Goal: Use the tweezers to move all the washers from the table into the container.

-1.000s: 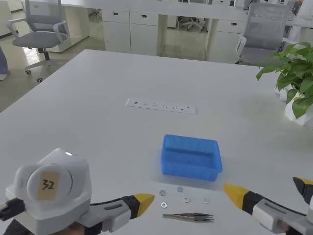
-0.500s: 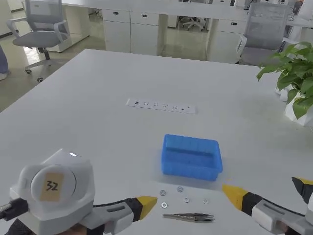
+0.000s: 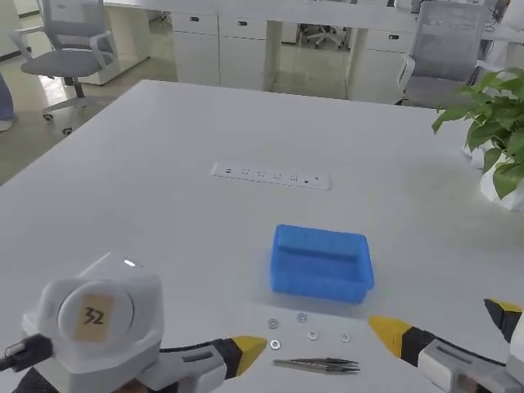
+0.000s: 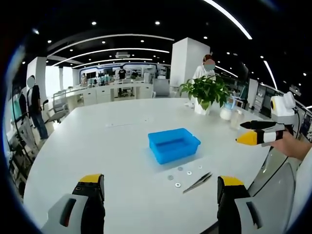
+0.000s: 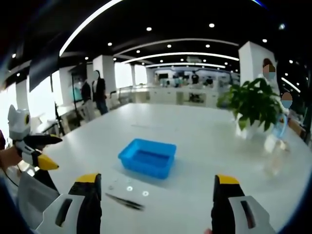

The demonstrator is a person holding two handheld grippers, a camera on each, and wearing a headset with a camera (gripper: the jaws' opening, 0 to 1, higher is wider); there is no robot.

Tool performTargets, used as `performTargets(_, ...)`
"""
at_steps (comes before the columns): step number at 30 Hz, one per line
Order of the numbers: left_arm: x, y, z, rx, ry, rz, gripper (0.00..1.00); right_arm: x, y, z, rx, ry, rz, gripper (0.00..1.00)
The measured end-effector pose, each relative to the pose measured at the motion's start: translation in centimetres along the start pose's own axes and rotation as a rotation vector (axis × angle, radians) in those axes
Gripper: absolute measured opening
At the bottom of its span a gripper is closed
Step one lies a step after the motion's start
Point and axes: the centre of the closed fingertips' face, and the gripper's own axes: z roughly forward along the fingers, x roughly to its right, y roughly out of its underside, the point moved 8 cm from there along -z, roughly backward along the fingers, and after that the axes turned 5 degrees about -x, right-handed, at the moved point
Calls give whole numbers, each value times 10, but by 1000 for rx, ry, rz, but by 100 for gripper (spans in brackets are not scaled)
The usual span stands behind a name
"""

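Five washers (image 3: 302, 318) lie just in front of the blue container (image 3: 321, 262), so first I should pinch the tweezers (image 3: 317, 365) mid-shaft, squarely, keeping their tips free. They rest just beyond the washers, between the left gripper (image 4: 159, 181) off the container's near-left corner and the right gripper (image 3: 446, 321) off its near-right, both wide open and empty.

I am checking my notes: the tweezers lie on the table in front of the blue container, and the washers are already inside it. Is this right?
Not quite. The head view shows the washers on the table, between the blue container and the tweezers. The rest is right.
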Motion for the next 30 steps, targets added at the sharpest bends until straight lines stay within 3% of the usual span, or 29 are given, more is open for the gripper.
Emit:
performTargets(20, 4, 1, 13, -23, 28, 26, 99, 2, 7, 8, -34, -5, -6, 93)
performTargets(30, 18, 7, 30, -108, 127, 87, 75, 2, 18, 15, -80, -19, 0, 86)
